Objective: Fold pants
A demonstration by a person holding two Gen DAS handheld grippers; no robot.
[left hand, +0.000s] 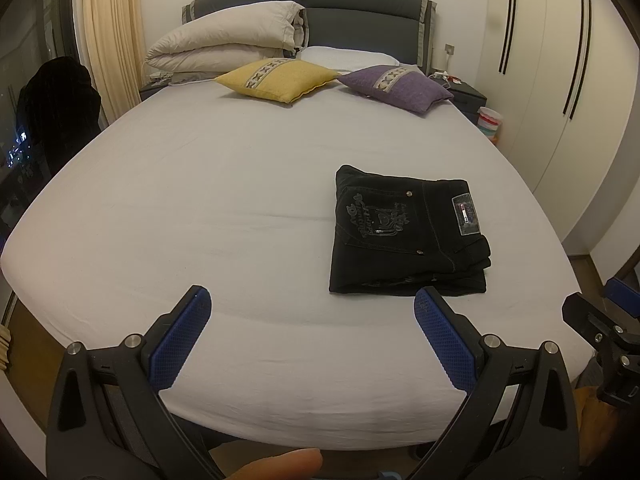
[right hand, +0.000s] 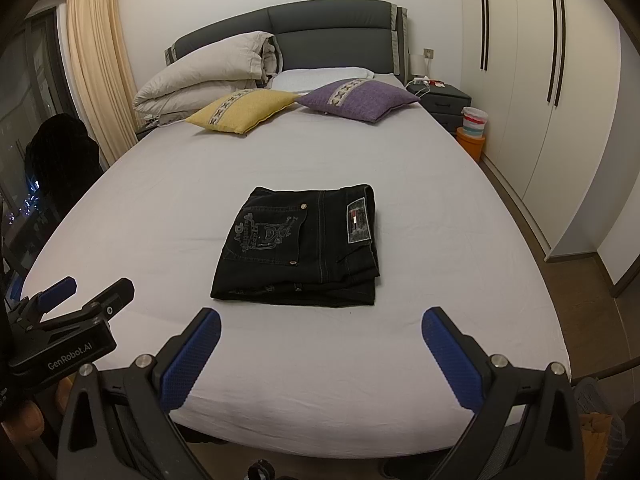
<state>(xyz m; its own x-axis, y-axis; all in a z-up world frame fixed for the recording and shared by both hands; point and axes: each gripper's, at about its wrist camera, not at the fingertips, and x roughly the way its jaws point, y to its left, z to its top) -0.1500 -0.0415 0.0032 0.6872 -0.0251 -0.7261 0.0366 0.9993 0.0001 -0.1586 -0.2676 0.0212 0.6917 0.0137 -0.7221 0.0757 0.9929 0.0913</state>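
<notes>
Lying folded on white bed sheet (right hand: 320, 152): black denim pants (right hand: 300, 246). Left gripper (left hand: 312, 320) and right gripper (right hand: 322, 338) hovering near, fingers spread wide, grasping nothing.

Both cameras sit above the foot of the bed (left hand: 160, 200), looking along its length toward the headboard (left hand: 360, 4), each with its own tool's spread fingers in the lower frame. The left wrist view stands further left, so the folded pants (left hand: 404, 232) lie right of centre; in the right wrist view the pants (right hand: 300, 248) sit near the middle. Each view catches the other tool at its edge: the right tool (left hand: 600, 320) and the left tool (right hand: 76, 300). Both share the mattress, cushions and wardrobe (right hand: 560, 80).
</notes>
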